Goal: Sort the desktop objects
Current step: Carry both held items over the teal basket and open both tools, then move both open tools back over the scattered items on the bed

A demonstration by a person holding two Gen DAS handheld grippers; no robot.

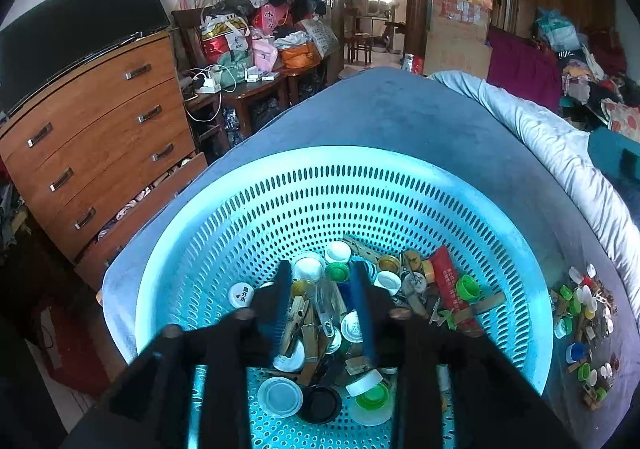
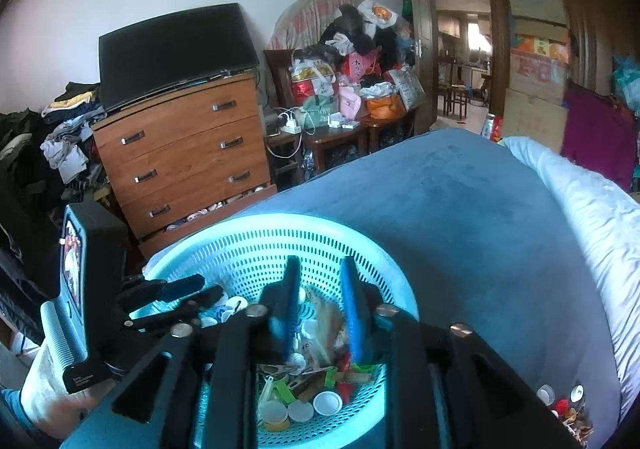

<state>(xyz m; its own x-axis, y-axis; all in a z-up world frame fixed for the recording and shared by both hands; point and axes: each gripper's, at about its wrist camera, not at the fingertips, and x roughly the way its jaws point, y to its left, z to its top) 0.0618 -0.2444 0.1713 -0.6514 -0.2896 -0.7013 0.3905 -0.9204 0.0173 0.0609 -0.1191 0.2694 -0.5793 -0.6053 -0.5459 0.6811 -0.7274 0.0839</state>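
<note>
A round turquoise perforated basket sits on a blue cloth and holds a heap of bottle caps, wooden clothespins and a red packet. My left gripper hangs over the heap with its jaws open and nothing between them. My right gripper is also open, above the same basket, and empty. The left gripper shows at the left of the right wrist view.
A loose pile of caps and clothespins lies on the blue cloth to the right of the basket. A white quilt runs along the right. A wooden chest of drawers stands at the left.
</note>
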